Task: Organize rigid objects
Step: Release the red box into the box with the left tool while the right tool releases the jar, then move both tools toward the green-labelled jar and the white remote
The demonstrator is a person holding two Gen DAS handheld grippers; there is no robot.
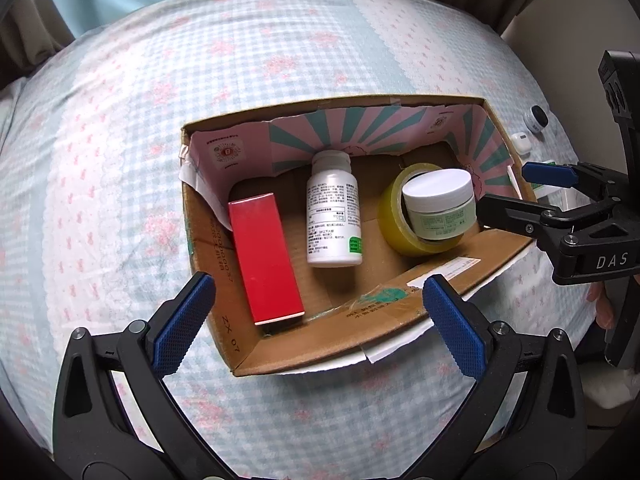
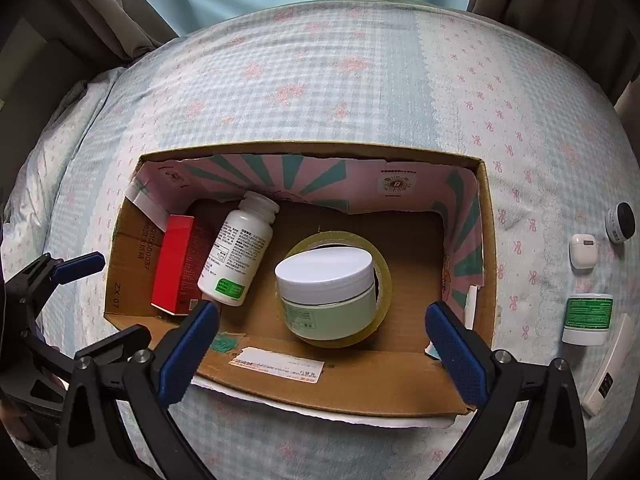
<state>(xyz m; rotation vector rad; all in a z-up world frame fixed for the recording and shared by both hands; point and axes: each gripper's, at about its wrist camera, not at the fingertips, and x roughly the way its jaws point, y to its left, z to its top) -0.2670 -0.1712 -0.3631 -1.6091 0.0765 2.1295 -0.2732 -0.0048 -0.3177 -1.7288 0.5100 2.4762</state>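
- One cardboard box, open-topped, on the bed; "ZX 07" printed on its left wall, pink-and-teal rays on its inner flaps.
- Inside: one red carton, one white bottle lying flat with a green label patch, one yellow tape roll, one white-lidded jar resting in the roll.
- Near the bed's right edge: one black-capped jar, one white case, one green-labelled tub, one white remote.
- Left tongs: spread, empty.
- Right tongs: spread, empty; body marked "DAS".
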